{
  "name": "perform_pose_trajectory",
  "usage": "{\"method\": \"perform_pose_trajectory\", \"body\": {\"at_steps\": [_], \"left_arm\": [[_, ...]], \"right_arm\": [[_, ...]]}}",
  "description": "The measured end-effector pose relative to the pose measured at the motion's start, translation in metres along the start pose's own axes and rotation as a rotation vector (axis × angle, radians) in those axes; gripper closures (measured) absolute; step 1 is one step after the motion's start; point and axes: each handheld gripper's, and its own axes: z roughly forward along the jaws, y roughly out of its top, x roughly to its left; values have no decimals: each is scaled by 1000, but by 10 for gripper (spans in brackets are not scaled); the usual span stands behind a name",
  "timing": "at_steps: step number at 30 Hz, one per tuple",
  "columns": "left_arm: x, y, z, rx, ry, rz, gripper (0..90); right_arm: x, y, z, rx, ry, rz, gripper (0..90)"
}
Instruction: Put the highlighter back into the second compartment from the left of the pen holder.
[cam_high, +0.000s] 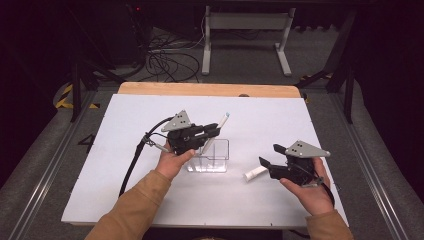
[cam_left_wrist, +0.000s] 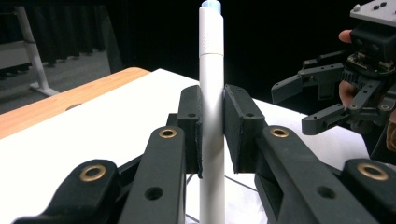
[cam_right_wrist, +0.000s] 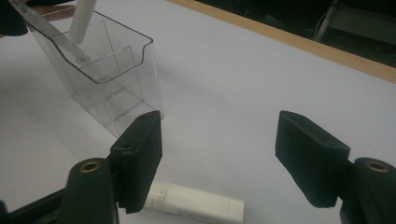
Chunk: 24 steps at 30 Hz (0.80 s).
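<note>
Left of centre in the high view, my left gripper (cam_high: 216, 131) is clamped on a white pen (cam_high: 218, 129), its lower end tilted into the clear plastic holder (cam_high: 219, 159). Toward the right, my right gripper (cam_high: 270, 156) has its jaws apart, over a white tube (cam_high: 254, 173) lying on the table (cam_high: 125, 150).

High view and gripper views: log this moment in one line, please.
left gripper: shut on white pen, over clear holder | right gripper: open, above white tube on table
</note>
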Motion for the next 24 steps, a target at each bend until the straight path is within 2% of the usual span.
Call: {"method": "perform_pose_trajectory", "body": {"at_steps": [1, 3, 6, 8, 16, 21, 24], "left_arm": [[-1, 0, -1, 4, 6, 4, 770], [-2, 2, -3, 1, 22, 16, 702], [-4, 5, -8, -5, 24, 28, 621], [-5, 7, -13, -12, 17, 18, 564], [-11, 17, -43, 3, 31, 36, 391], [-14, 20, -61, -12, 62, 45, 346], [-16, 20, -69, 2, 80, 47, 336]], "right_arm": [[0, 0, 0, 0, 0, 0, 327], [0, 0, 0, -1, 0, 0, 327], [0, 0, -1, -1, -1, -3, 327], [0, 0, -1, -1, -1, -2, 326], [-1, 1, -2, -1, 3, 3, 324], [0, 1, -1, 4, 9, -2, 321], [0, 1, 0, 6, 9, -5, 320]]}}
